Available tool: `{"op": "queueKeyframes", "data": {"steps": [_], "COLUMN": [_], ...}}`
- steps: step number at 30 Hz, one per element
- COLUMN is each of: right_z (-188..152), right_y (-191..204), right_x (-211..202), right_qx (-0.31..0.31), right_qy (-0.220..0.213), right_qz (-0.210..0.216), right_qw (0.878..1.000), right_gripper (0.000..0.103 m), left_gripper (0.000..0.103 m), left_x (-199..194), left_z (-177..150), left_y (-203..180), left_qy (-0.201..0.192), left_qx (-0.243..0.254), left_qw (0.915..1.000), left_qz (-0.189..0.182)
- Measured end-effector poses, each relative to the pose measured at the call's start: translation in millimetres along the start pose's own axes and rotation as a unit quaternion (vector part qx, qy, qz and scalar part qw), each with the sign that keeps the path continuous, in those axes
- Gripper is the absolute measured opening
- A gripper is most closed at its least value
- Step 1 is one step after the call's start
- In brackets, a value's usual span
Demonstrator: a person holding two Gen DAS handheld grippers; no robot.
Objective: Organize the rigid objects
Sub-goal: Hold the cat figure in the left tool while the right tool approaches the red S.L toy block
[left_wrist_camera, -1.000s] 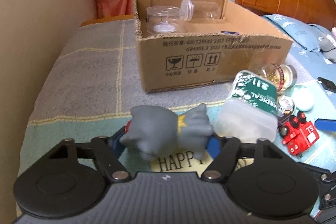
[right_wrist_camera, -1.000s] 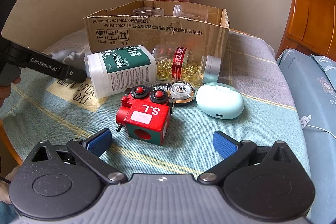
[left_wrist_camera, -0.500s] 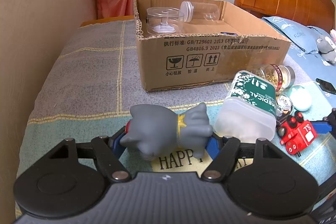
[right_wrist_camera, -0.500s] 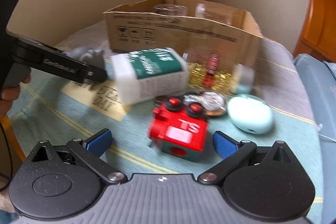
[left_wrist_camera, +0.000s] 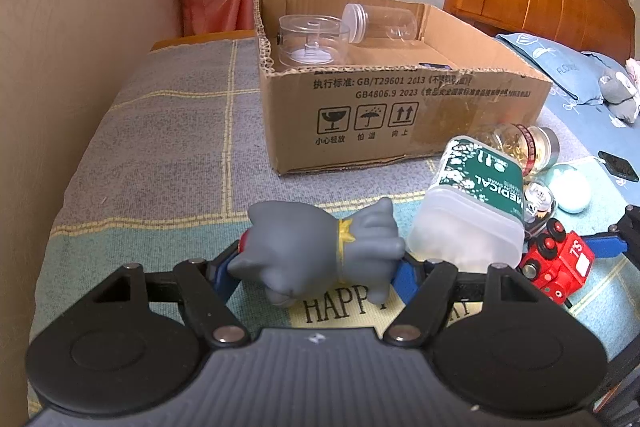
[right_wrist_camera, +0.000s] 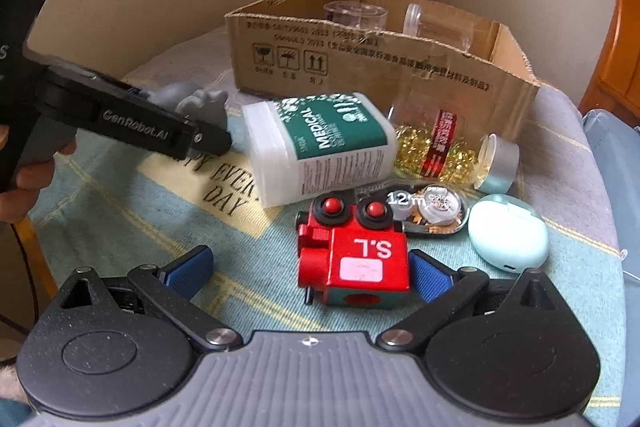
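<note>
1. At the lower middle of the left wrist view, the left gripper (left_wrist_camera: 320, 269) is clenched on a grey figurine (left_wrist_camera: 320, 251), its blue pads pressing both ends; the figurine sits low over the cloth, not yet boxed.
2. Upper middle, the cardboard box (left_wrist_camera: 400, 115) already holds a clear round container (left_wrist_camera: 312, 41) and a clear jar (left_wrist_camera: 380, 23), so sorting looks barely begun.
3. In the right wrist view, the white medical bottle (right_wrist_camera: 320, 147), capsule jar (right_wrist_camera: 448, 147), tape measure (right_wrist_camera: 432, 207) and mint case (right_wrist_camera: 508, 231) lie outside the box.
4. Lower middle, the right gripper (right_wrist_camera: 312, 271) stands released, its right pad just beside the red toy train (right_wrist_camera: 354, 255); whether it touches I cannot tell.
</note>
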State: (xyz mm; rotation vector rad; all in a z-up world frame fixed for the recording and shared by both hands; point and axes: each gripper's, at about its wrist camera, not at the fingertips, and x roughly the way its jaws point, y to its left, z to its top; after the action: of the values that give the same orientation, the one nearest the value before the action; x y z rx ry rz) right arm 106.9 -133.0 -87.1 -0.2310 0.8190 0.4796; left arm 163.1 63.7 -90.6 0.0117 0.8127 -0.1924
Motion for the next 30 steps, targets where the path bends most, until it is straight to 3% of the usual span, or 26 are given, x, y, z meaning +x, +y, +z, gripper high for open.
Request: {"op": "queueKeyframes", "data": {"steps": [15,23,30], "right_z": [11,13,16], "right_y": [3,-14,-17], "right_x": [1,3,-2], "right_qx": [0.002,0.040,0.050], "right_qy": [0.052,0.048,0.040], "right_qz": [-0.004,-0.038,-0.047], "right_qw": [0.999,0.997,0.997], "right_gripper": [0.103,0.103,0.087], "left_gripper": [0.073,0.073,0.073], "left_x": [0,1,1], "left_z": [1,1,2], "left_y": [0,0,-2], "left_qy": [0.002,0.002,0.004], "left_qx": [-0.003,-0.002,-0.002], "left_qw": [1.0000,1.0000,1.0000], "left_qz": [0.000,0.002,0.004]}}
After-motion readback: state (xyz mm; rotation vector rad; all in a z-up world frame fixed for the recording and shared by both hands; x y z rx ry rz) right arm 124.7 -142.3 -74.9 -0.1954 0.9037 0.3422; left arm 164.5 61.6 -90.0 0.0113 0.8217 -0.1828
